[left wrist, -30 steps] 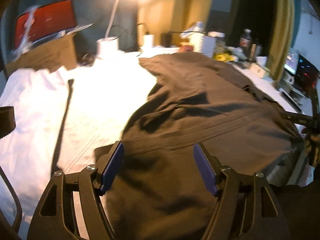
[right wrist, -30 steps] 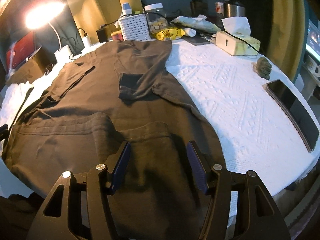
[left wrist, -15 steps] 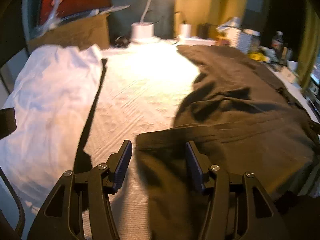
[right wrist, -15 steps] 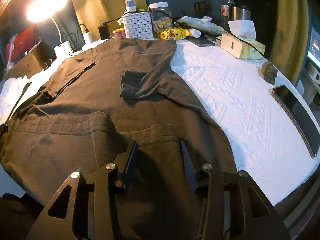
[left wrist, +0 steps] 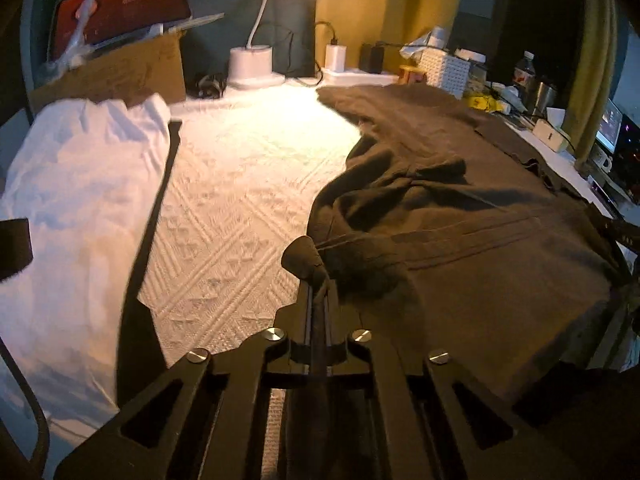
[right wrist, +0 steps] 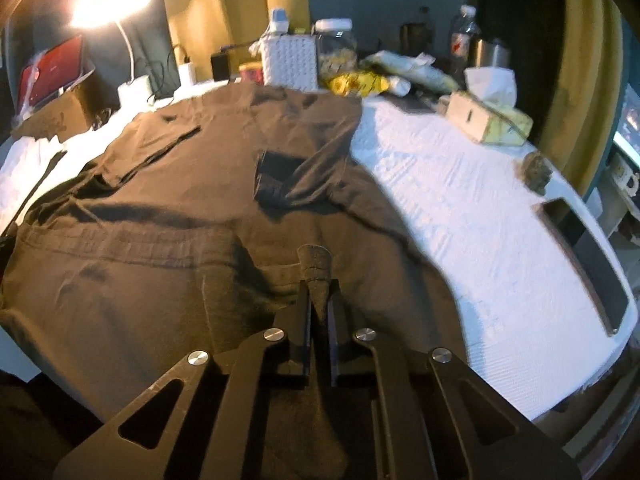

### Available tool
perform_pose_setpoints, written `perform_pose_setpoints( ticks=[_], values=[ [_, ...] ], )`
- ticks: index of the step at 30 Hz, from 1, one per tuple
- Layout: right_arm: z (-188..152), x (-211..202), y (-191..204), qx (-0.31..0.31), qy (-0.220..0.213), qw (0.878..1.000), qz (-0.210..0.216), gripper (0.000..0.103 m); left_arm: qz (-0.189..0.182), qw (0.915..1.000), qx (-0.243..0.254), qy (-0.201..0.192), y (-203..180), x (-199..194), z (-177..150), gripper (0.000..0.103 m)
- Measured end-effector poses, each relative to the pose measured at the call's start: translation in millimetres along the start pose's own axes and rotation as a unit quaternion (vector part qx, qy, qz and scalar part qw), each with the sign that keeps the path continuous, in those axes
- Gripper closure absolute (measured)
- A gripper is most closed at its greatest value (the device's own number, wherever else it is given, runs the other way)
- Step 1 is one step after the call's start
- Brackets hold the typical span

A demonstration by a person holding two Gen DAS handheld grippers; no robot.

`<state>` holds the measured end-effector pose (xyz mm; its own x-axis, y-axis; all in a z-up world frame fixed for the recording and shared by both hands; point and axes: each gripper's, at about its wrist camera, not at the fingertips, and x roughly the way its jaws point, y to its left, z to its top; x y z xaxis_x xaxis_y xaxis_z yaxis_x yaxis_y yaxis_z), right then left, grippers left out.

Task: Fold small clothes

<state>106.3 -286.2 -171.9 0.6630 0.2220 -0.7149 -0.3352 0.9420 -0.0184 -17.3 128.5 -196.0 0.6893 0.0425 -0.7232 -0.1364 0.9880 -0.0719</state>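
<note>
A dark brown T-shirt (left wrist: 460, 216) lies spread on a white textured cloth (left wrist: 240, 200), its hem toward me. My left gripper (left wrist: 318, 284) is shut on the hem's left corner, a small bunch of fabric poking out between the fingers. In the right wrist view the same T-shirt (right wrist: 180, 184) fills the left and middle. My right gripper (right wrist: 318, 284) is shut on the hem's right corner, a fold of fabric standing up from the closed jaws. One sleeve is folded over the shirt's chest.
A white garment (left wrist: 76, 200) lies at the left. A lamp base (left wrist: 252, 66), a cardboard box (left wrist: 116, 74), a white basket (right wrist: 289, 60), a jar, bottles and a tissue box (right wrist: 490, 120) line the back. A dark phone (right wrist: 588, 264) lies at the right edge.
Both grippers went from open over the hem to shut on it. The left gripper swung left to the hem's corner, and the fabric there is now bunched and lifted.
</note>
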Motion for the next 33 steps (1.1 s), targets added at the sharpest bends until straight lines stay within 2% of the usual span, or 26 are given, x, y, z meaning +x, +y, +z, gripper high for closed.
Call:
perform_pose_setpoints(
  ticks=[5,11,23,33],
  values=[
    [7.1,-15.2,-9.8,0.019,-0.032,0.999,-0.005,0.096,0.006,0.9994,0.014,-0.031,-6.1,-24.2,9.4,0.102],
    [12.3,-29.8,-18.5,0.026,-0.049,0.998,-0.009,0.096,0.011,0.9982,0.015,-0.057,-9.4,-37.5,20.3,0.102],
    [24.7,-44.3,-30.4,0.041,-0.067,0.997,-0.015,0.096,0.017,0.9961,0.009,-0.086,-5.4,-48.2,38.4,0.102],
    [39.0,-45.1,-31.4,0.045,-0.069,0.997,-0.016,0.096,0.007,0.9960,0.007,-0.088,-4.2,-42.5,52.8,0.102]
  ],
)
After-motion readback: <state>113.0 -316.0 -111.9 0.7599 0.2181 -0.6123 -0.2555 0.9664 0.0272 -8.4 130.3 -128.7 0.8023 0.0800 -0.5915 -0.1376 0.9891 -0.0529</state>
